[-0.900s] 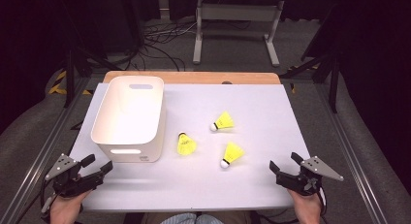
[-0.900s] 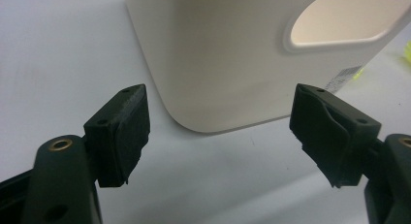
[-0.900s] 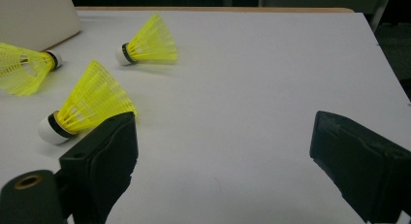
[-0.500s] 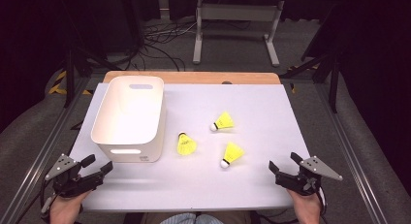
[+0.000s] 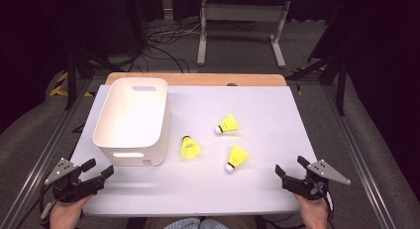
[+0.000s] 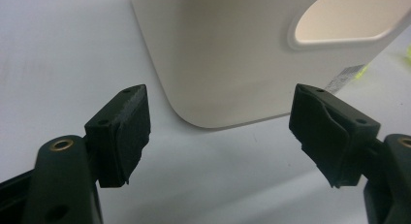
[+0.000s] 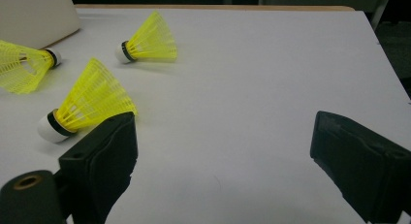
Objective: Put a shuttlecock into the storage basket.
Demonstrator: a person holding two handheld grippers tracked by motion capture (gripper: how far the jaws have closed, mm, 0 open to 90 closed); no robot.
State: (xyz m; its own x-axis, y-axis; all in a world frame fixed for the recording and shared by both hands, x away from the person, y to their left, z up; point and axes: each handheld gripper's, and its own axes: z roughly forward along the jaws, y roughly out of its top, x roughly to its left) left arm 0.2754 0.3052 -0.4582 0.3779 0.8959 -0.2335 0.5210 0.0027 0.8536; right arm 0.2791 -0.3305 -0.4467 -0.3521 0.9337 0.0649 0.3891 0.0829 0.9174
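the left gripper [image 5: 97, 170] sat at the near left corner of the table [image 5: 277, 105], jaws spread and empty, just short of the white bin [image 5: 132, 121]. the right gripper [image 5: 289, 166] sat at the near right, jaws apart, empty. three yellow shuttlecocks [image 5: 236, 157] lay mid-table beside the bin, the nearest not far from the right gripper.

Overhead light falls evenly on the white desk [image 5: 257, 189], which reads bright while the floor and room behind it sink into near black. Shadows are soft and short: a faint one hugs the white bin [image 5: 132, 121] and each yellow shuttlecock [image 5: 236, 156]. Both gripper views are soft and grainy, their near black jaws blurred, with a slight bluish cast.
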